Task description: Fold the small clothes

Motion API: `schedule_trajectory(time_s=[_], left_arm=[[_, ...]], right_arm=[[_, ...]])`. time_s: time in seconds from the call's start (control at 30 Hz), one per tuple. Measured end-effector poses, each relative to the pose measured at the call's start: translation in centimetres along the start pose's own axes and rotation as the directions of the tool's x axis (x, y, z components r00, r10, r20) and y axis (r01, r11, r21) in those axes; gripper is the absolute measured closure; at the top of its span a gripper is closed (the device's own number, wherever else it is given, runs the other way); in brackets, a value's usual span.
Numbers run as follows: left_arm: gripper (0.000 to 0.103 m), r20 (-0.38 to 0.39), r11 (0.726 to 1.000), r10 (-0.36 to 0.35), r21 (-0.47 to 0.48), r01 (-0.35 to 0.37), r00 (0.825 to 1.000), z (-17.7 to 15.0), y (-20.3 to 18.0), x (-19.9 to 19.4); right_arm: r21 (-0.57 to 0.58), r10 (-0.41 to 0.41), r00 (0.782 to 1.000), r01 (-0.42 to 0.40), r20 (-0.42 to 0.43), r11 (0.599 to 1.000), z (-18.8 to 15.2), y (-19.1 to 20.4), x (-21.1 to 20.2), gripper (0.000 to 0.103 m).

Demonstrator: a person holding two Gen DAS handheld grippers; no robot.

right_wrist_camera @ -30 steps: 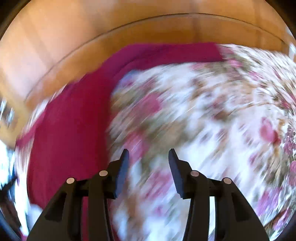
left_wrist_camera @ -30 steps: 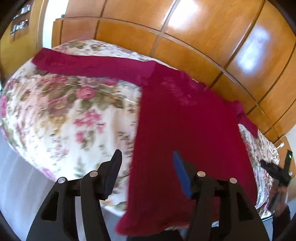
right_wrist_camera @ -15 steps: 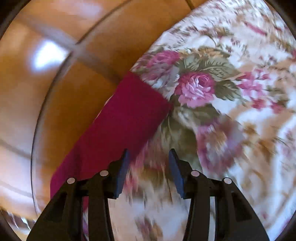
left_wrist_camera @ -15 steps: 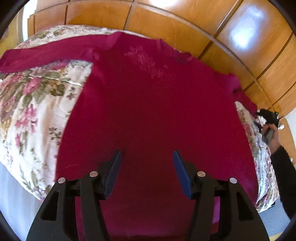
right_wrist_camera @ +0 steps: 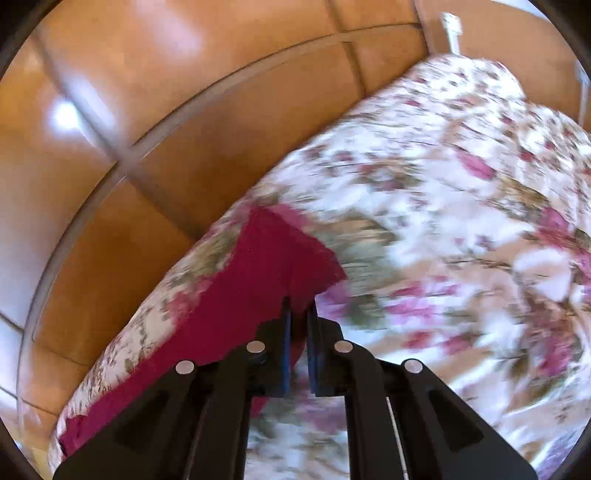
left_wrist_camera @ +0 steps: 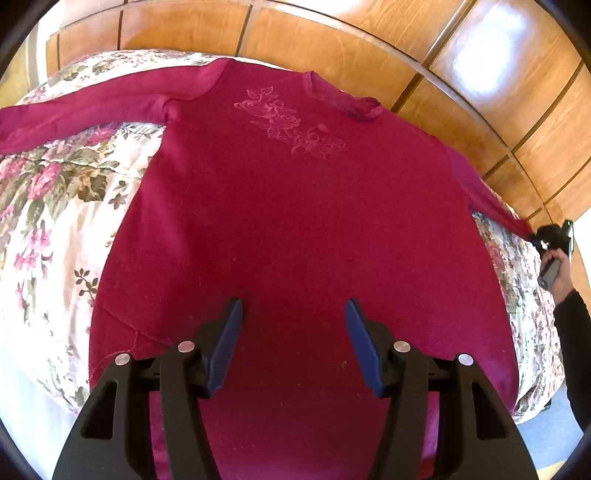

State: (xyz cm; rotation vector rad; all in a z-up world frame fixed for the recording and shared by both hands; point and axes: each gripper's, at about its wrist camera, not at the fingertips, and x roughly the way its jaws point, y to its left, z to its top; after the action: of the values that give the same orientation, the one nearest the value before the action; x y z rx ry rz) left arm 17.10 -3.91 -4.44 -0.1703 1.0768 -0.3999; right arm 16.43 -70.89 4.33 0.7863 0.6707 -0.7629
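While the left wrist view looks straight down the garment, the crimson sweater [left_wrist_camera: 295,229] lies face up and spread flat on the floral bedspread [left_wrist_camera: 55,221], collar toward the wooden wardrobe panels [left_wrist_camera: 369,33], hem toward the camera. The left tool [left_wrist_camera: 293,343] hangs just above the lower body of the knit, its blue pads wide apart, gripping nothing. One sleeve runs out long to the left across the bed; the other stretches off to the right edge, where the right tool [left_wrist_camera: 550,236] shows small and dark in the person's hand, right at the cuff.

Over in the right wrist view it's blurry with motion, but the key detail is here: the right tool [right_wrist_camera: 299,314] has its pads nearly together with the sleeve cuff [right_wrist_camera: 291,258] pinched between them, flat on the bedspread close to the bed's edge.

This looks like a soft, light knit, limp and floppy, likely to drape and drag rather than hold a line. Cuffs, the hem corners and shoulder seams are the sensible places to take hold.

Only the left view gives the whole layout, embroidered roses [left_wrist_camera: 291,125] and both sleeves; only the right view confirms the clamp on the cuff.
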Motion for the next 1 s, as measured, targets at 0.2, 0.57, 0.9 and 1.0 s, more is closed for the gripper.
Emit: schedule_trajectory(time_s=[0.2, 0.57, 0.9, 1.0], left_arm=[[0.047, 0.030, 0.999, -0.036, 0.005, 0.036, 0.999, 0.0, 0.0, -1.2], [0.040, 0.109, 0.994, -0.080, -0.070, 0.088, 0.991, 0.7, 2.7, -3.4], [0.040, 0.165, 0.986, -0.101, -0.111, 0.120, 0.981, 2.2, 5.1, -4.5], [0.040, 0.180, 0.980, -0.126, -0.132, 0.151, 0.976, 3.3, 5.7, -4.4]], right_arm=[[-0.046, 0.002, 0.999, -0.001, 0.032, 0.999, -1.6, 1.1, -4.1, 0.097], [-0.407, 0.427, 0.898, -0.430, -0.103, 0.806, -9.8, 24.1, -11.8, 0.097], [-0.574, 0.483, 0.720, -0.692, -0.499, 0.437, -29.9, 42.8, -13.8, 0.097], [-0.605, 0.465, 0.700, -0.709, -0.542, 0.361, -33.4, 44.8, -14.1, 0.090]])
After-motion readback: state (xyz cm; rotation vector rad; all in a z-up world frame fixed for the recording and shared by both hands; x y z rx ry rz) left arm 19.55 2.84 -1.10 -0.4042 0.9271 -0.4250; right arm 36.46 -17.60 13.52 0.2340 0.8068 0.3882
